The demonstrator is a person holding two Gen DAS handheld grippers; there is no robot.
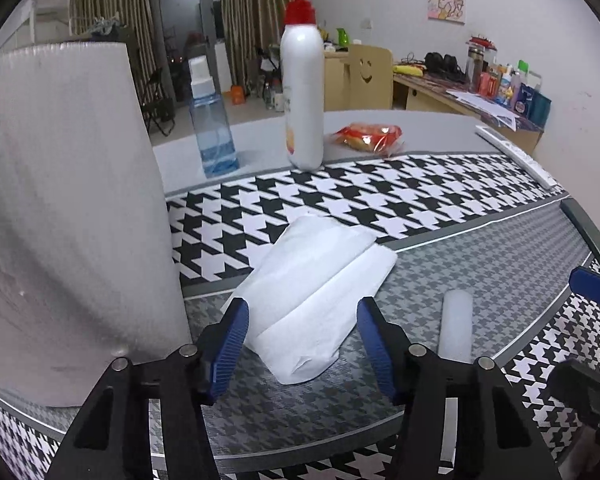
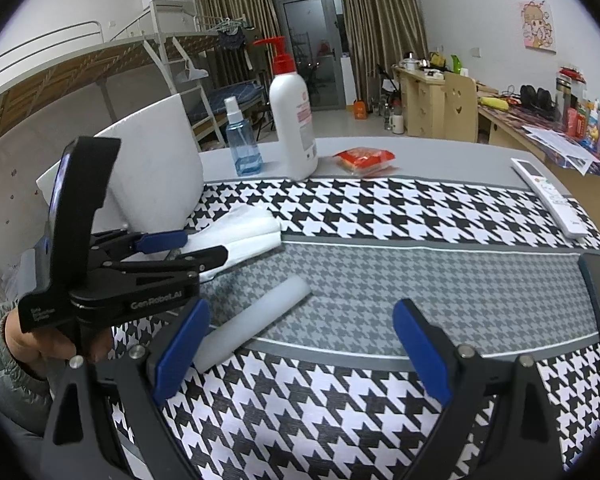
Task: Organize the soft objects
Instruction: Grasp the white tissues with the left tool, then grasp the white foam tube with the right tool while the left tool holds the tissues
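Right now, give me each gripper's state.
Left gripper: open, fingers either side of the white cloth, not shut on it.
Right gripper: open, holding nothing.

I am working in a lived-in dorm-style bedroom. A metal bunk bed [image 2: 112,64] with a ladder stands along one wall, clothes hanging from its rail. Long striped curtains [image 2: 380,20] frame a dark balcony door [image 2: 304,40] at the far end. A cartoon poster [image 2: 538,26] is stuck on the white wall. A wooden desk [image 2: 512,128] below it is crowded with bottles, papers and a bag, and a wooden chair [image 2: 458,106] with a smiling face cut into its back sits beside it. My table [image 2: 420,160] carries a lotion pump bottle [image 2: 294,120] and a snack packet [image 2: 364,160].
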